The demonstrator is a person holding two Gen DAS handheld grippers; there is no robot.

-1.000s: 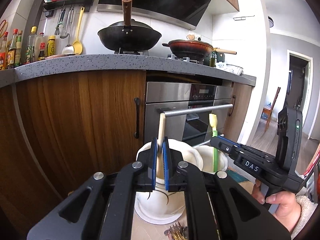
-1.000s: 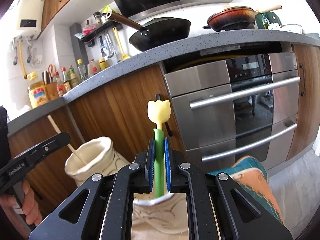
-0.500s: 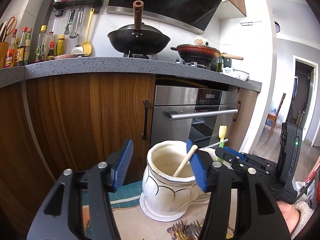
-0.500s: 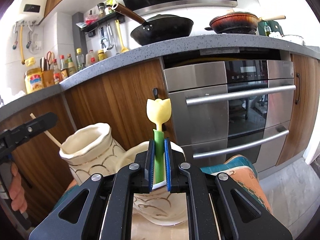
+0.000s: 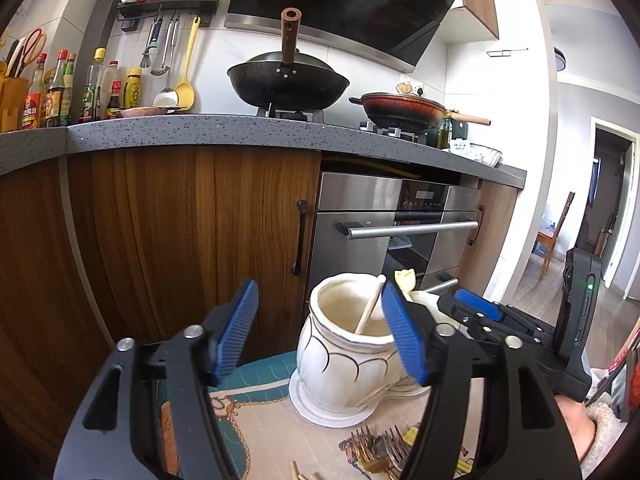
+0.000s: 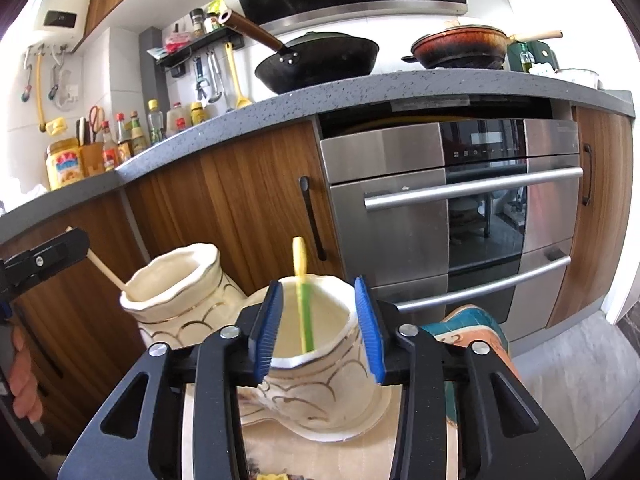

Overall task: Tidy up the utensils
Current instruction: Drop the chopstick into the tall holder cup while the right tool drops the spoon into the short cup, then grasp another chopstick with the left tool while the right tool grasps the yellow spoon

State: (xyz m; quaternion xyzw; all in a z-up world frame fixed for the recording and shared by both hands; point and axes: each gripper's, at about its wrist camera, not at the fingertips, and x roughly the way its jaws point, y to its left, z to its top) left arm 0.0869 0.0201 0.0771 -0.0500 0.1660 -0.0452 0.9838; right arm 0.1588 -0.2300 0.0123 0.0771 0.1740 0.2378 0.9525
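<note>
Looking down the left wrist camera first, we've got the left hand-held gripper (image 5: 320, 336) with its blue pads spread wide; they've just been opening and nothing is pinched. Just past them sits the white ceramic vase (image 5: 344, 364) on a patterned mat (image 5: 256, 420), and the wooden stick (image 5: 370, 307) leans inside it, top resting against the rim near the right pad. A pile of forks (image 5: 378, 450) lies on the mat in front of the vase. Off to the right we see the right hand-held gripper (image 5: 476, 309) and, behind the vase, a bit of the yellow tulip-topped utensil (image 5: 405, 279).

Over on the right wrist camera, the right hand-held gripper (image 6: 318, 326) is parted too, having just been opening, pads clear of the green-stemmed yellow utensil (image 6: 304, 308), which stands loose and a bit blurred inside the second vase (image 6: 320, 368). The first vase (image 6: 176, 296) sits to its left with the stick (image 6: 110, 276) poking out, and the left hand-held gripper (image 6: 52, 254) shows at the frame edge with a hand (image 6: 22, 380) under it.
</note>
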